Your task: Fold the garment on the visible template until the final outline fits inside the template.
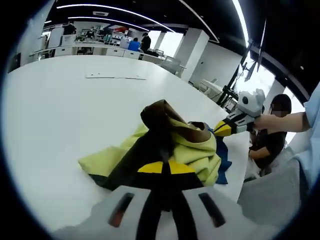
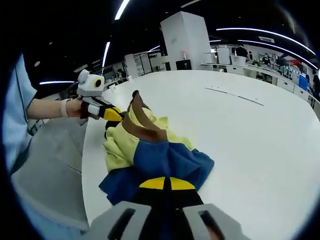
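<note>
Both tongs — left tongs (image 1: 165, 170) and right tongs (image 2: 165, 184) — look closed on the garment (image 1: 192, 150), a yellow, blue and brown bundle bunched near the white worktop (image 1: 60, 115) edge. Folding seems barely begun — no neat outline yet. Faint marks (image 2: 235, 95), perhaps the template, lie well apart. Right gripper view shows the blue panel broadly; left gripper view mostly yellow.

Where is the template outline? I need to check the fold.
In the left gripper view, thin template lines lie on the white table, beyond the crumpled yellow-and-blue garment.
</note>
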Available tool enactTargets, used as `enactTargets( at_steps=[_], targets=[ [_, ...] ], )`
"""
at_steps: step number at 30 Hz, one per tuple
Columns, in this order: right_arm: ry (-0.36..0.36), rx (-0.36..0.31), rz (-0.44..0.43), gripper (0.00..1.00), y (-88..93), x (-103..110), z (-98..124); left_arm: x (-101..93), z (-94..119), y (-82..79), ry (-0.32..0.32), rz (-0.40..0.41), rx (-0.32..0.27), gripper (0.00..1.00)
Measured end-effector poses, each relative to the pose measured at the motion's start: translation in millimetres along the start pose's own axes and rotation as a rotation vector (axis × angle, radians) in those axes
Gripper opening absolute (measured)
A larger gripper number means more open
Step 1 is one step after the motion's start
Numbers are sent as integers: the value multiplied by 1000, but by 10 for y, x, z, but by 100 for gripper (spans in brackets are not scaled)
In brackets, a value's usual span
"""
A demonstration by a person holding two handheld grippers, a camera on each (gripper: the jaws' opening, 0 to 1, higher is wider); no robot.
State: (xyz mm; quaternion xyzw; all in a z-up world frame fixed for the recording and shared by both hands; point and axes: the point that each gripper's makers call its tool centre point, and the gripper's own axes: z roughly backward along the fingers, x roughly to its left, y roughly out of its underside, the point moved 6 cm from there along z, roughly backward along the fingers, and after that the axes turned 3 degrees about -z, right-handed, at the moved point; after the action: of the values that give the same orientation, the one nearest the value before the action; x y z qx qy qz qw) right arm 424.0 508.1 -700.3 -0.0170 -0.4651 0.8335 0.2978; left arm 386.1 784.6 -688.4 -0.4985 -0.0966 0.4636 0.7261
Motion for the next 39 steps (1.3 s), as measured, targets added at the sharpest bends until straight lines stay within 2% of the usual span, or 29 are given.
enactTargets(
  at_steps=[7, 13, 23, 27, 33, 39],
  targets=[
    [45, -109, -53, 0, -234, -46, 129, 131, 277, -208, -61, -15, -65, 0],
    [76, -175, -22, 0, -512, -60, 256, 324, 542, -380, -127, -8, -114, 0],
    [112, -279, 1, 0, -962, -114, 421, 530, 897, -673, -171, -14, -197, 0],
    [117, -308, 21, 0, -1151, -98, 437, 578, 962, -819, -173, -32, -219, 0],
    [117, -369, 72, 0, -1475, -34, 519, 615, 981, -1066, -166, -81, -214, 0],
    [131, -404, 90, 0, -1675, -79, 607, 682, 956, -1293, -151, -75, -230, 0]
  ],
)
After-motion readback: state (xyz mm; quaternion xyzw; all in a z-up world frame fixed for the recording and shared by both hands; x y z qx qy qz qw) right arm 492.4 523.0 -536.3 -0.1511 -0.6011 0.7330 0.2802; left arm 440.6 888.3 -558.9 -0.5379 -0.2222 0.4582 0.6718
